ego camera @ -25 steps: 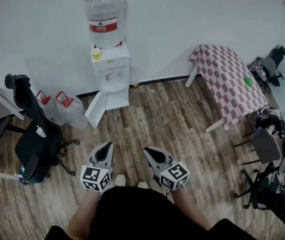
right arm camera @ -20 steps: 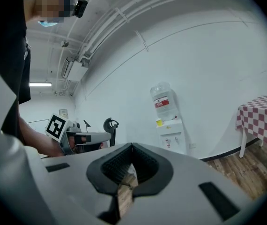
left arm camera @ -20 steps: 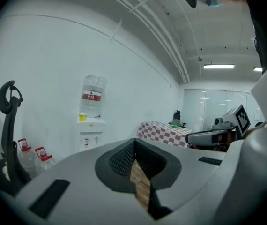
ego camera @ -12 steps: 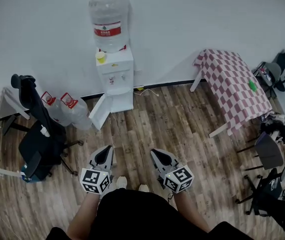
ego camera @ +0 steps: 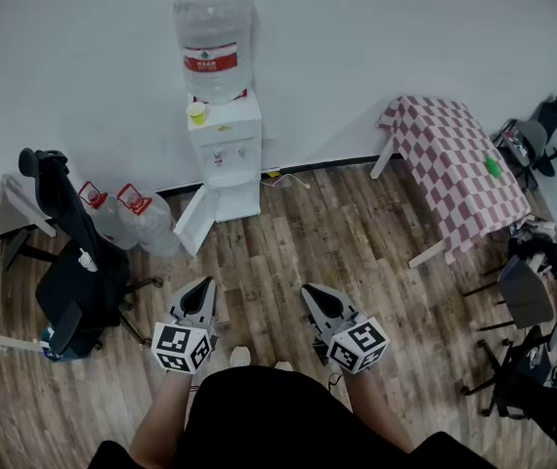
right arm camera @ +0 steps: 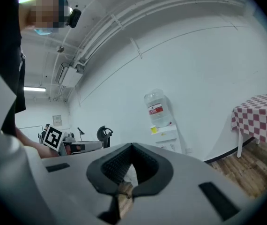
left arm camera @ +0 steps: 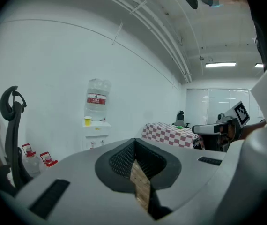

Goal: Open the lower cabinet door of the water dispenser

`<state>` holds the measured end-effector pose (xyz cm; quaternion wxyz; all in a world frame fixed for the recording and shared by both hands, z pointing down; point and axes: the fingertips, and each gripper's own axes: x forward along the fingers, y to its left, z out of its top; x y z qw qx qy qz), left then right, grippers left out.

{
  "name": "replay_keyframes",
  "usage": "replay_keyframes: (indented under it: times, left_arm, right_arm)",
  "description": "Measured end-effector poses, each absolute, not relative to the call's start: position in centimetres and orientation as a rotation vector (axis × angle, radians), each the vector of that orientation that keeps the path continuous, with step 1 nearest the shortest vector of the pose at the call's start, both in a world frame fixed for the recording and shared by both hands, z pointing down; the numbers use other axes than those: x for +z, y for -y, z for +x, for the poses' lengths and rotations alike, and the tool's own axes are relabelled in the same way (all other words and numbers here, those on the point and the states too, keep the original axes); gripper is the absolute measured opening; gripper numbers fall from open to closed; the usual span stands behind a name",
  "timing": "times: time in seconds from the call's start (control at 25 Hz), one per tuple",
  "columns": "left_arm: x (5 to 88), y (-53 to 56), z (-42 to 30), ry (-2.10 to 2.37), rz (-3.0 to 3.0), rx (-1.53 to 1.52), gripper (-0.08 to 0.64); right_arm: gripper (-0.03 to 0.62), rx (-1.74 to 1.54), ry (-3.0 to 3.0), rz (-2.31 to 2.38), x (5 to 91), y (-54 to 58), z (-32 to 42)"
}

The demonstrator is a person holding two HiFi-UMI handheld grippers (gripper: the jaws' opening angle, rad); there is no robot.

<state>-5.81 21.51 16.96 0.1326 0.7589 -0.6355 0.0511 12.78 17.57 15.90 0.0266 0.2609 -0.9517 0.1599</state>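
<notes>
Left tool (ego camera: pixel 205 286), right tool (ego camera: pixel 308 291) both closed empty, well apart from water dispenser (ego camera: pixel 226 145); lower cabinet door (ego camera: pixel 190 221) looks already open; just keep clear.

Bottle (ego camera: pixel 212 27) atop water dispenser (ego camera: pixel 226 145): red label print illegible

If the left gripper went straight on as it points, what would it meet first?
Nothing near: only open wooden floor lies ahead of the left gripper. Farther on, probably the water dispenser or its open lower door; depth is unclear.
</notes>
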Motion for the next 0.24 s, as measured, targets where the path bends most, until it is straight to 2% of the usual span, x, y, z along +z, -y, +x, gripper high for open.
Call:
replay_keyframes:
  times: [0.24]
  left_arm:
    - [17.2, -20.6, -7.3, 1.828, 2.203, 0.137, 0.012]
  right_arm:
    - [0.021, 0.509, 2.925, 0.788, 16.5, -17.3, 10.7]
